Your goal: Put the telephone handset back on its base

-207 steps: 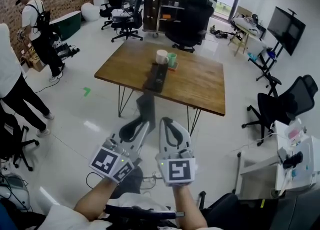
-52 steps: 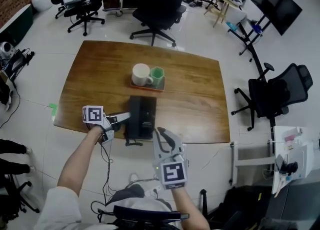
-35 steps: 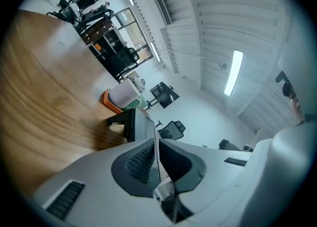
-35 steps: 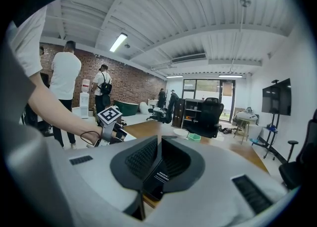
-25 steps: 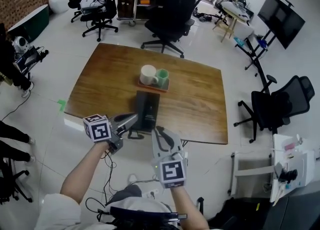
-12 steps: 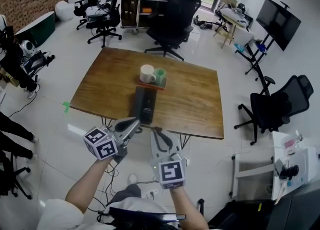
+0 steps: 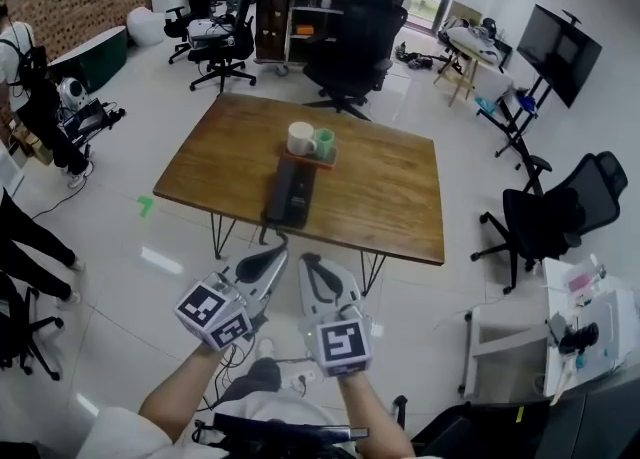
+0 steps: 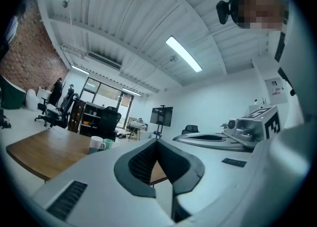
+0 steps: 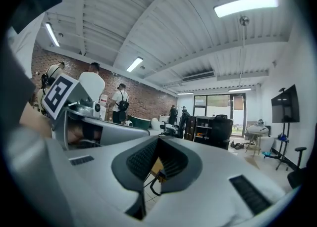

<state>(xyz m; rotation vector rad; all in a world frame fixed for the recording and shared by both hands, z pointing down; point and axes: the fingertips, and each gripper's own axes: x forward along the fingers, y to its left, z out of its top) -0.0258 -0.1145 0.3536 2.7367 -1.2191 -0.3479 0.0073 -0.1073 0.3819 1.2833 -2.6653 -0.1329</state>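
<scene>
The telephone [image 7: 290, 192] lies on the wooden table [image 7: 380, 197], straight ahead of both grippers and well apart from their tips. From here it reads as one long dark block near the table's near edge. I cannot tell whether the handset is seated on its base. A dark cord [image 7: 266, 234] hangs off that edge on the side towards the grippers.

Beyond the telephone, farther from the grippers, a white mug [image 7: 300, 137] and a green cup [image 7: 324, 142] stand touching on a small tray [image 7: 318, 156].

The person stands back from the table, over bare floor, with both forearms reaching forward from the body. The left gripper [image 7: 278, 253] and the right gripper [image 7: 306, 261] sit side by side, just beside each other. Both point at the table, and the left one angles in towards the right. Their marker cubes [image 7: 213, 313] sit at the near ends, over the hands.

In the left gripper view the two jaws meet at their tips with nothing between them, and the table edge and mug [image 8: 96, 143] show off to the left. In the right gripper view the jaws are likewise drawn together and hold nothing.

A black office chair [image 7: 350, 47] stands on the far side of the table from the grippers. Another chair [image 7: 545, 217] stands off to their right.
</scene>
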